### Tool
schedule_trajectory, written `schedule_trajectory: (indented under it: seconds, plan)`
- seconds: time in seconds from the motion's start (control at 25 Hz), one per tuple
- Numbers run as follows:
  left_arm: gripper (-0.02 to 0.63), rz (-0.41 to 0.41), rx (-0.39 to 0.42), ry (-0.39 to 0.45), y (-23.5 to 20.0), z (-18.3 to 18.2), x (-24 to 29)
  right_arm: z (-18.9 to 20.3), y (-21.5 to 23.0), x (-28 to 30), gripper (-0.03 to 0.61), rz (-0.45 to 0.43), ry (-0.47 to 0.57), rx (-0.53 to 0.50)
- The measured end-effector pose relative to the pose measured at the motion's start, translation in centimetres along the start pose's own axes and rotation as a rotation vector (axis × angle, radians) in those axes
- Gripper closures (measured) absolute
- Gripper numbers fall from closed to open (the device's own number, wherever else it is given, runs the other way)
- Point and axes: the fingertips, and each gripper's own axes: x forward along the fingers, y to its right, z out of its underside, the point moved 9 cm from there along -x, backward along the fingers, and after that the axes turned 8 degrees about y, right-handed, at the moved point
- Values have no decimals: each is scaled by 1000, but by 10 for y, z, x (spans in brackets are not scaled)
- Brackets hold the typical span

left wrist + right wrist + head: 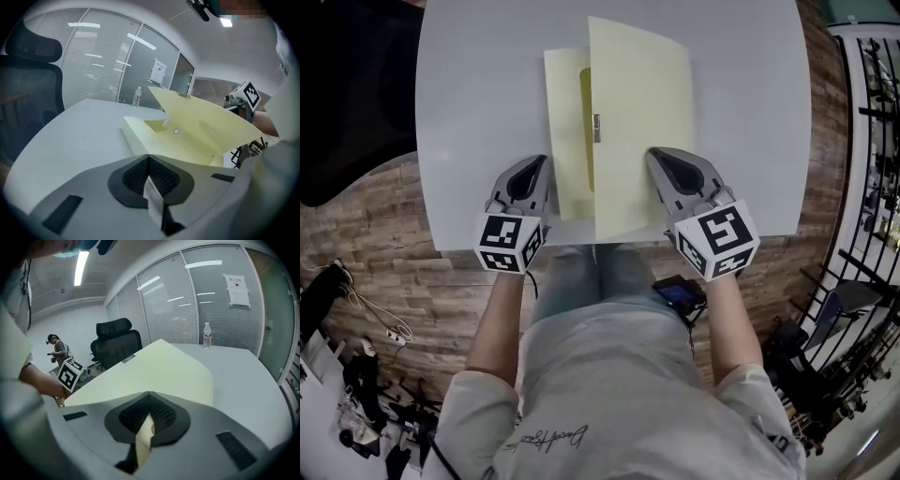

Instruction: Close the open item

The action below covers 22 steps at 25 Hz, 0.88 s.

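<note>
My right gripper (pixel 663 161) jaws clamp the yellow folder (pixel 639 112) by its raised cover; my left gripper (pixel 535 166) jaws pinch the lower leaf, flat on the tabletop (pixel 469 112).

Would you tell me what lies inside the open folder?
Inside the folder, a small metal clip shows near the spine; the raised cover hides the rest.
</note>
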Motion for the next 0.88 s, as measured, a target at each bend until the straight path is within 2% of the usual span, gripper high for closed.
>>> schedule_trajectory:
  seconds: [0.88]
  plan:
    - [605,16,-17,-11,3,13,7,9,-18,26,566,8,-121,-33]
